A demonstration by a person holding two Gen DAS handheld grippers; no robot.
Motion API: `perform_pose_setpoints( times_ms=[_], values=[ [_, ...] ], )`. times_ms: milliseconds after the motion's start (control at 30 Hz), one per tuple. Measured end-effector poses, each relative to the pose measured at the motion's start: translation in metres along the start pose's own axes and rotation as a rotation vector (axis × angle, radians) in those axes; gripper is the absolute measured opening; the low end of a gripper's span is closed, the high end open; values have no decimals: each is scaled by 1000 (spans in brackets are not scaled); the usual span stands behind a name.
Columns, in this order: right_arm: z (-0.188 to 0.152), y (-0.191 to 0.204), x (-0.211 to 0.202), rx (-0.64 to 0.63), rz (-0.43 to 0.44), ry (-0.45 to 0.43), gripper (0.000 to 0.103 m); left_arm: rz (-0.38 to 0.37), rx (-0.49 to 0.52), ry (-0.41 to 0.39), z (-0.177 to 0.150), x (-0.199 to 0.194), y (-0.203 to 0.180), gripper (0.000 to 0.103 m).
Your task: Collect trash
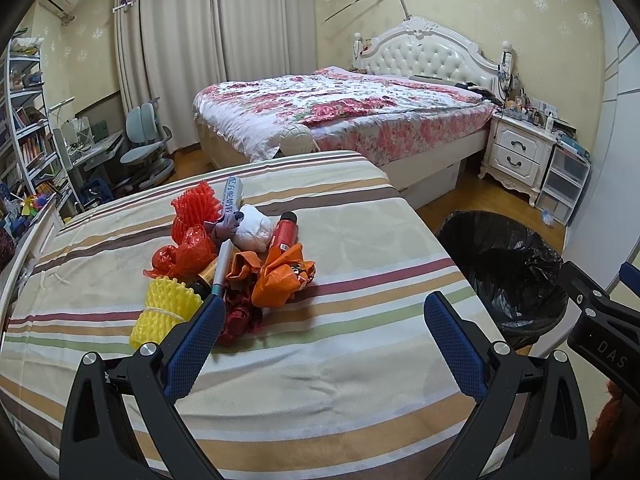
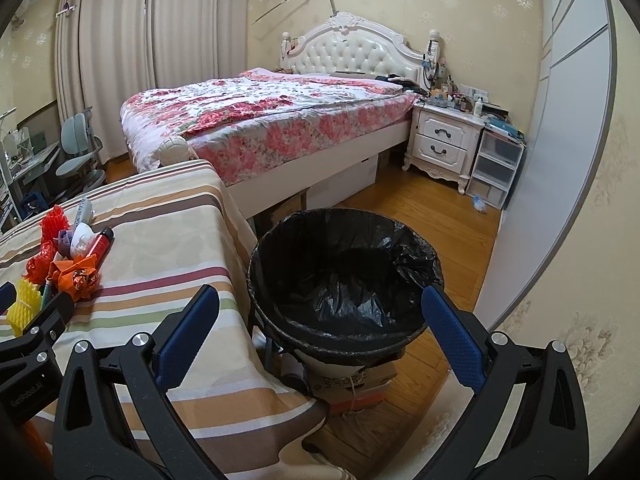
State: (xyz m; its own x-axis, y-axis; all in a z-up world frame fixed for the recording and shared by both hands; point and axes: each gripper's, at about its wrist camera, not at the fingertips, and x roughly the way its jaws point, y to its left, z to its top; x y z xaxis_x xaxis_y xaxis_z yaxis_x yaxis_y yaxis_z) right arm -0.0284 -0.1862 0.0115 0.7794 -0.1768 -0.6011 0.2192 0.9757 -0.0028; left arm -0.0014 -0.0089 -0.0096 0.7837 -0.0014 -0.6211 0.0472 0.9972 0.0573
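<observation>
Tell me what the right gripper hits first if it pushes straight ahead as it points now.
Most likely the round bin lined with a black plastic bag: the open right gripper frames it, with nothing visible between. Depth is unclear, so it may meet the near rim or enter the opening.

Soft, even indoor light, warm in tone — shadows are weak. Strong fisheye bending near the curtains [image 1: 180,52]; dark vignette corners — focus stays sharp.

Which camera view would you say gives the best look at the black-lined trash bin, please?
The right wrist view: the black-lined trash bin sits centred, whole rim and inside visible. The left wrist view shows only part of it at the right edge, beyond the striped tablecloth.
</observation>
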Motion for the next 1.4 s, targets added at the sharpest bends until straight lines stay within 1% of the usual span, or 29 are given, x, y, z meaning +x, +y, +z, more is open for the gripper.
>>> perform_pose_setpoints(
  times_ms=[1400],
  values=[
    [0, -3, 2, 0, 0, 6, 99, -1, 3, 2, 0, -1, -2, 97]
  ],
)
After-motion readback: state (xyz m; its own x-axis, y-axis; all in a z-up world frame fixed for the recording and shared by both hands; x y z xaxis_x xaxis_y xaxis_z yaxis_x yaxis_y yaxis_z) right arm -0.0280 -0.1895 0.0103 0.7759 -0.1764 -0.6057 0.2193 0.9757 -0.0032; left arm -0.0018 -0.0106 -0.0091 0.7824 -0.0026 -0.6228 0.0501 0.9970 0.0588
